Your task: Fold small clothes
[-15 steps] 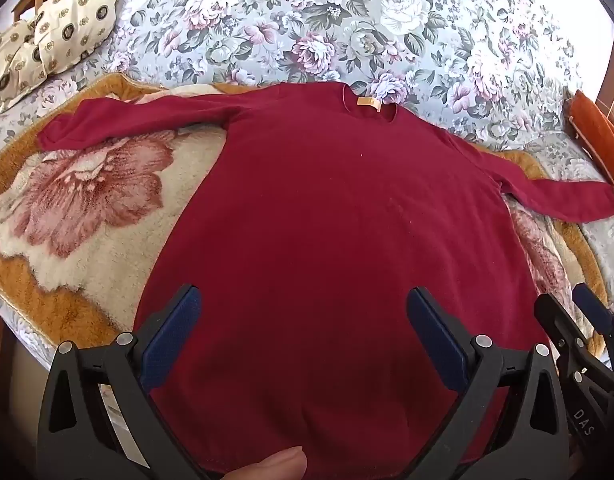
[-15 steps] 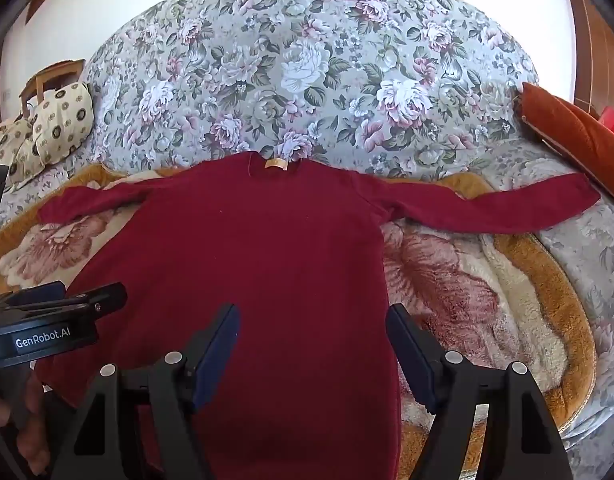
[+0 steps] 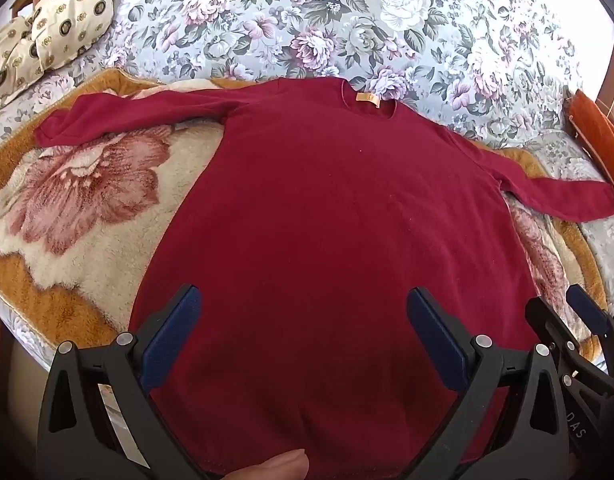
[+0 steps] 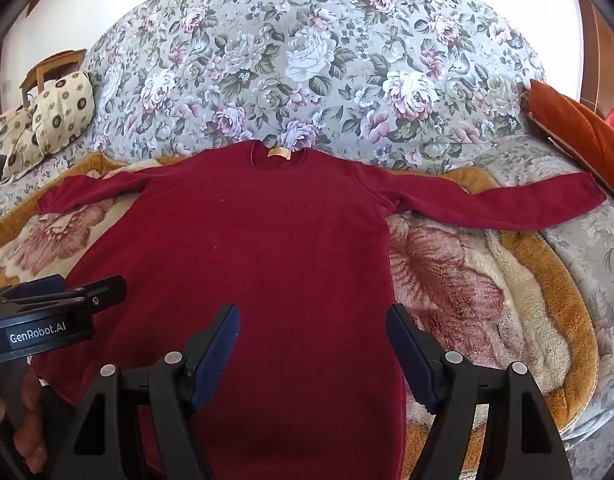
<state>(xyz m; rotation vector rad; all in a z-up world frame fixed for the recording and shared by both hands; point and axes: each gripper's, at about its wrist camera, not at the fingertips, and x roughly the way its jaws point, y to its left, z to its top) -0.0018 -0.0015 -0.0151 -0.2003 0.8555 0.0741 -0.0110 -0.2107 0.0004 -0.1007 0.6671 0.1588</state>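
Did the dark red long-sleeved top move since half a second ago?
No. The dark red long-sleeved top lies just as before, its collar against the same flowers on the floral bedspread.

A floral bedspread point(image 4: 315, 64), plush rose blanket point(image 4: 487, 280), patterned cushions point(image 3: 63, 20), and orange pillow point(image 4: 579, 128).

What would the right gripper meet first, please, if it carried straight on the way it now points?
Most likely the dark red long-sleeved knit top spread flat on the fleece blanket. The open right gripper points down at its lower body with nothing in between, though depth is hard to judge.
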